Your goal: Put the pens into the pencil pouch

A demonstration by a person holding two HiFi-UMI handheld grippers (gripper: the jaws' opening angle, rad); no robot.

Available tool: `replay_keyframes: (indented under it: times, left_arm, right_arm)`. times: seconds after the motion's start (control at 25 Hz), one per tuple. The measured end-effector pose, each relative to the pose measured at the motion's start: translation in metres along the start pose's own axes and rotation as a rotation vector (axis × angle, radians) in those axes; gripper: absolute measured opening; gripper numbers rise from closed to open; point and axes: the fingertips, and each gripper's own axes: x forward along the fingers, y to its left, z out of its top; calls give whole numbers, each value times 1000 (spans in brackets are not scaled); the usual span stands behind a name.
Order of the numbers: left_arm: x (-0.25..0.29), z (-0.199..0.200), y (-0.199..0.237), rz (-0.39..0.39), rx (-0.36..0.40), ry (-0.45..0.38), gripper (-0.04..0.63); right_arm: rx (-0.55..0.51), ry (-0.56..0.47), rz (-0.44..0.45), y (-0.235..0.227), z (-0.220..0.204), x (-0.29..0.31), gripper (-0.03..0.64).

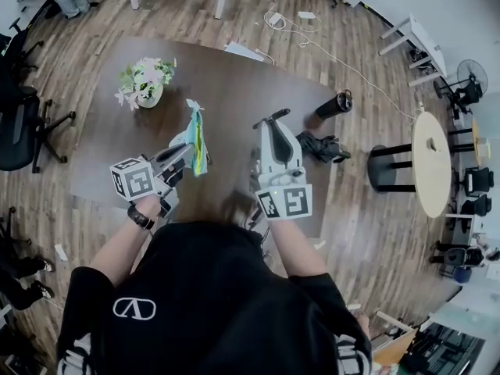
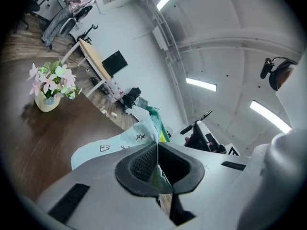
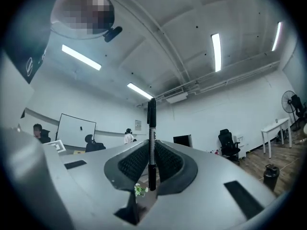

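A pale blue pencil pouch [image 1: 198, 141] with a green and yellow edge hangs above the dark table, pinched at one edge by my left gripper [image 1: 186, 151], which is shut on it. In the left gripper view the pouch [image 2: 125, 139] fans out leftward from the closed pads [image 2: 144, 163]. My right gripper [image 1: 270, 125] is raised beside it, to the right, and is shut on a black pen [image 1: 273, 116]. In the right gripper view the pen [image 3: 151, 128] stands upright across the jaws of the right gripper [image 3: 151, 166], its cap end above the fingertips.
A vase of pink and white flowers [image 1: 145, 83] stands at the table's far left. A black bottle [image 1: 334, 104] and a dark bundle [image 1: 322, 146] lie at the right. Beyond the right table edge [image 1: 331, 162] stand a stool and a round table [image 1: 432, 161].
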Motion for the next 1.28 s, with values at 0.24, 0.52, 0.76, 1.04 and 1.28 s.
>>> replay_keyframes:
  times: [0.24, 0.52, 0.76, 1.04, 1.28]
  left_arm:
    - [5, -1, -4, -2, 1, 2, 11]
    - [16, 3, -14, -30, 19, 8, 11]
    - [18, 12, -36, -107, -17, -27, 11]
    - [17, 26, -57, -187, -45, -81, 11]
    - [15, 32, -58, -183, -35, -101, 11]
  right_arm:
    - [104, 13, 57, 33, -9, 0, 43]
    - [168, 20, 179, 90, -19, 16, 43]
    - [157, 52, 166, 89, -31, 18, 43]
    - [204, 123, 188, 83, -50, 12, 44]
    - [239, 136, 284, 96, -43, 9, 142]
